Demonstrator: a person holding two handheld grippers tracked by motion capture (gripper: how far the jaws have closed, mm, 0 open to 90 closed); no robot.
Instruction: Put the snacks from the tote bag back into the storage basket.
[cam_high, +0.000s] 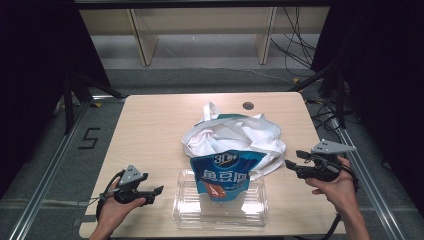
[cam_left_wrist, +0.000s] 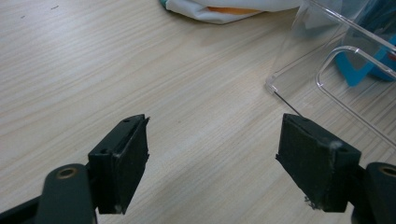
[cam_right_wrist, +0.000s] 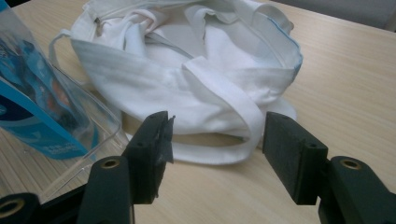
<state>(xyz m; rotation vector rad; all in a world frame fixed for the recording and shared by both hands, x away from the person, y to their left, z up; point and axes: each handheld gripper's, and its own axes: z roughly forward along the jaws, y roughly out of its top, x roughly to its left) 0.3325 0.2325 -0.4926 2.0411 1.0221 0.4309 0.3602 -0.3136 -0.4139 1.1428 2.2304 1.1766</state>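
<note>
A crumpled white cloth bag with a teal edge lies at the middle of the wooden table. A blue snack packet leans in a clear plastic tray in front of it. My left gripper rests low at the table's front left, jaws open, empty, with the tray's corner just ahead to its right. My right gripper hovers at the right of the bag, open, its jaws framing a white strap of the bag without touching it.
A round cable hole sits in the table's far edge. Bare tabletop stretches along the far left. Metal rails run along both sides of the table; shelving and cables stand behind it. The packet and tray wall lie left of the right gripper.
</note>
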